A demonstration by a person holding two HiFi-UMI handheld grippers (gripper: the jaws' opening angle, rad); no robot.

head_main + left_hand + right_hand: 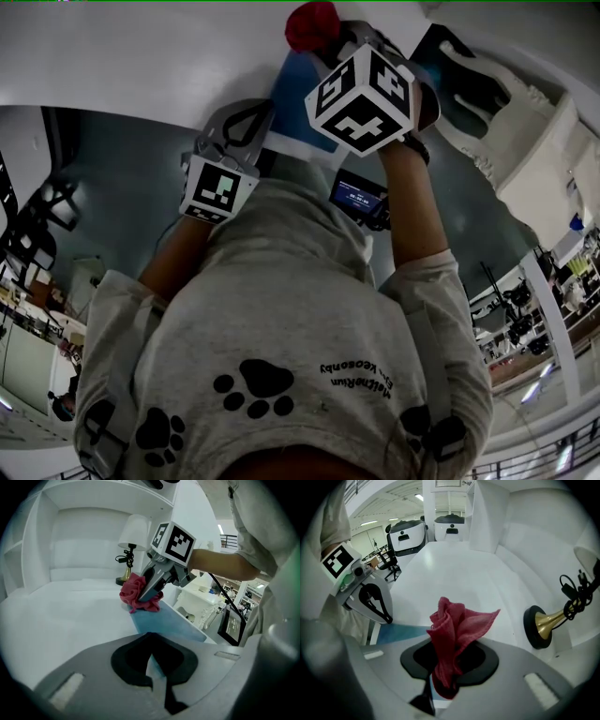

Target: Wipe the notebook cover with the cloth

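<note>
Right gripper view: right tool (440,686) clenched on the red cloth (457,630), which rests on the blue notebook's (161,623) far end, flat on the white surface (70,616). Left tool (157,688) pinches its near edge. Wiping seems under way; next, drag the cloth along the cover.

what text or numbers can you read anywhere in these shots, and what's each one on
Nothing reads cleanly.
shirt print: two upside-down lines, too blurred to quote.
small screen: pale digits, too small to read.
black sign: print too small to read.
marker cubes: black-and-white square patterns only, no letters.
</note>
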